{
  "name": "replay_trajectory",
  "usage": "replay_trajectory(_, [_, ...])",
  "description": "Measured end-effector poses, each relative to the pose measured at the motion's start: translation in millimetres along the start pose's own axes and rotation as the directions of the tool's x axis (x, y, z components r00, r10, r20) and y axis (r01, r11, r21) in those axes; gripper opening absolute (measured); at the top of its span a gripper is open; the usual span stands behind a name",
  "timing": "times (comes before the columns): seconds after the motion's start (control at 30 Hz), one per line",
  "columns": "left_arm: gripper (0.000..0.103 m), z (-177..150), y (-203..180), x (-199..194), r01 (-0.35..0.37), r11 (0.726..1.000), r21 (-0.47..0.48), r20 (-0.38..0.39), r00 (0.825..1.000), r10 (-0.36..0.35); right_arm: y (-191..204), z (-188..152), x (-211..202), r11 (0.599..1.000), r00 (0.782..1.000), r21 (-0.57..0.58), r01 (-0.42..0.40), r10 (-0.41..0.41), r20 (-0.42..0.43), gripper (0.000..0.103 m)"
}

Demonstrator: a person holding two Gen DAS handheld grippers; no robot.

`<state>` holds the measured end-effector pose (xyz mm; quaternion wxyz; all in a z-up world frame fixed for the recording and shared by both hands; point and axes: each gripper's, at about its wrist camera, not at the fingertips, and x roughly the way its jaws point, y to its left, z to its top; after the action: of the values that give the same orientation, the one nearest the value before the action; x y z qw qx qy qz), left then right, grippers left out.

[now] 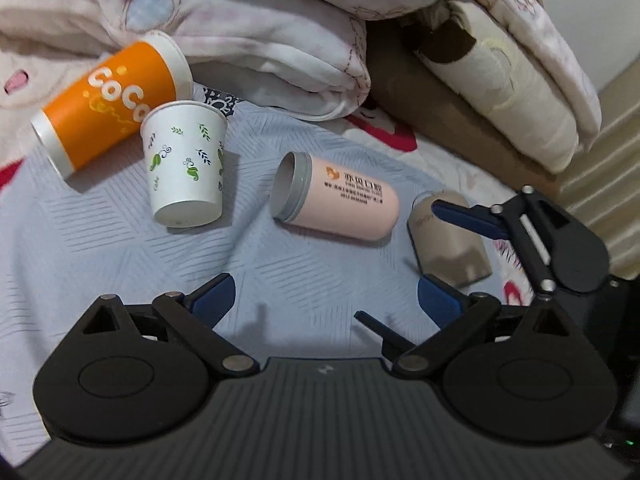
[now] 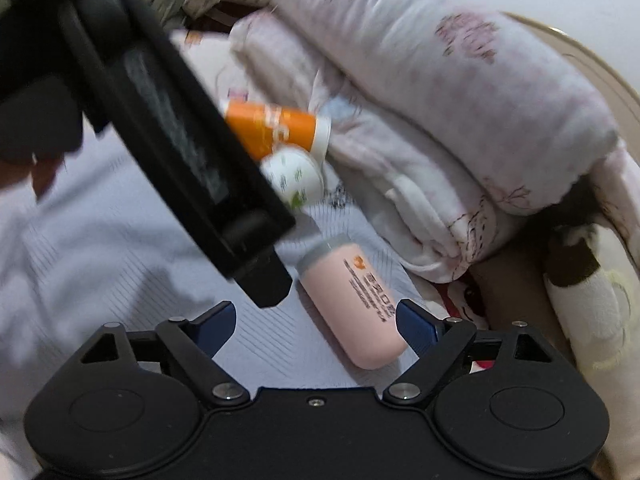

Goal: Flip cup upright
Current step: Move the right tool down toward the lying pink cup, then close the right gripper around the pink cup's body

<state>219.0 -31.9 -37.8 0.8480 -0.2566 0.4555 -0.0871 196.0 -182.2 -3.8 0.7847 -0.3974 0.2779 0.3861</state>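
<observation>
Several cups lie on the pale blue bed sheet (image 1: 100, 248). A pink cup (image 1: 340, 200) with a grey threaded rim lies on its side, mouth to the left. A white paper cup (image 1: 184, 164) with green leaves stands mouth down, leaning on an orange cup (image 1: 104, 108) lying on its side. A beige cup (image 1: 448, 240) lies at the right, between the open fingers of my right gripper (image 1: 436, 252). My left gripper (image 1: 324, 300) is open and empty, short of the pink cup. In the right wrist view my right gripper (image 2: 312, 328) is open, with the pink cup (image 2: 356, 300) just ahead.
Folded pink-white quilts (image 1: 240, 32) are piled behind the cups. A rolled blanket (image 1: 512, 92) and a brown bed frame (image 1: 420, 96) sit at the back right. The left gripper body (image 2: 160, 120) crosses the upper left of the right wrist view.
</observation>
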Motion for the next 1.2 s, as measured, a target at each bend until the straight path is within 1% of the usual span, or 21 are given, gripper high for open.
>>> replay_trajectory(0.07, [0.099,0.4,5.1,7.6,0.005,1.0,-0.002,0.023,1.0,-0.005,-4.6,-0.5,17.2,0.998,0.998,-0.065,0.001,-0.006,-0.068,0.089])
replay_trajectory(0.1, [0.099,0.4,7.7,14.0,0.0,1.0,-0.001,0.026,1.0,0.0,-5.7,-1.4,25.3,0.996,0.994,-0.093,0.012,-0.022,-0.103,0.089])
replay_trajectory(0.13, [0.098,1.8,10.0,19.3,0.012,1.0,-0.007,0.018,1.0,-0.011,-6.2,-2.9,33.9,0.992,0.991,-0.125,0.025,-0.04,-0.125,0.089])
replay_trajectory(0.2, [0.096,3.0,16.2,26.3,0.061,0.998,-0.035,0.011,0.998,-0.061,-8.0,-5.9,41.8,0.989,0.99,-0.147,0.03,-0.049,-0.129,0.089])
replay_trajectory(0.23, [0.096,3.8,18.5,29.7,0.086,0.995,-0.045,0.014,0.996,-0.085,-11.8,-6.2,46.5,0.99,0.99,-0.141,0.026,-0.045,-0.132,0.089])
replay_trajectory(0.37, [0.096,4.6,22.4,36.8,0.089,0.995,-0.05,0.009,0.996,-0.088,-22.0,2.4,60.2,0.99,0.992,-0.141,-0.022,0.004,-0.127,0.09])
replay_trajectory(0.43, [0.096,4.8,27.5,39.8,0.101,0.992,-0.078,0.004,0.995,-0.101,-25.6,5.4,65.9,0.989,0.993,-0.144,-0.04,0.022,-0.12,0.09])
replay_trajectory(0.5, [0.096,6.0,30.0,40.9,0.111,0.991,-0.072,0.004,0.994,-0.111,-30.1,9.6,72.7,0.988,0.992,-0.145,-0.051,0.033,-0.124,0.09])
replay_trajectory(0.57, [0.096,7.5,33.4,41.1,0.101,0.993,-0.068,0.012,0.995,-0.1,-36.6,11.1,82.4,0.988,0.988,-0.132,-0.076,0.057,-0.142,0.091])
replay_trajectory(0.67, [0.096,8.1,40.4,42.5,0.111,0.99,-0.091,-0.001,0.994,-0.111,-44.7,7.5,95.7,0.992,0.982,-0.094,-0.09,0.072,-0.177,0.088])
replay_trajectory(0.73, [0.096,9.4,44.2,41.5,0.122,0.986,-0.112,0.001,0.992,-0.123,-46.3,5.2,98.1,0.994,0.98,-0.066,-0.092,0.079,-0.182,0.074])
replay_trajectory(0.77, [0.096,10.1,44.8,40.8,0.125,0.985,-0.116,0.004,0.992,-0.126,-46.5,4.8,96.5,0.995,0.982,-0.048,-0.084,0.074,-0.174,0.075])
replay_trajectory(0.83, [0.096,10.8,46.7,38.7,0.128,0.984,-0.125,0.007,0.992,-0.128,-46.2,5.5,90.9,0.995,0.981,0.007,-0.096,0.096,-0.166,0.074])
replay_trajectory(0.9, [0.096,10.0,47.2,37.8,0.127,0.983,-0.129,0.003,0.992,-0.128,-42.0,5.8,86.8,0.995,0.981,0.059,-0.086,0.095,-0.17,0.074])
replay_trajectory(0.97, [0.096,8.4,45.7,36.9,0.126,0.984,-0.129,-0.003,0.992,-0.127,-36.3,3.1,81.8,0.989,0.979,0.119,-0.091,0.111,-0.171,0.074])
replay_trajectory(1.1, [0.096,4.4,48.9,33.9,0.124,0.983,-0.133,-0.017,0.992,-0.127,-27.0,0.6,72.4,0.966,0.979,0.243,-0.092,0.133,-0.157,0.074])
replay_trajectory(1.2, [0.096,3.4,55.6,29.9,0.115,0.983,-0.143,-0.027,0.992,-0.12,-23.3,-0.3,68.2,0.94,0.978,0.335,-0.067,0.128,-0.163,0.074])
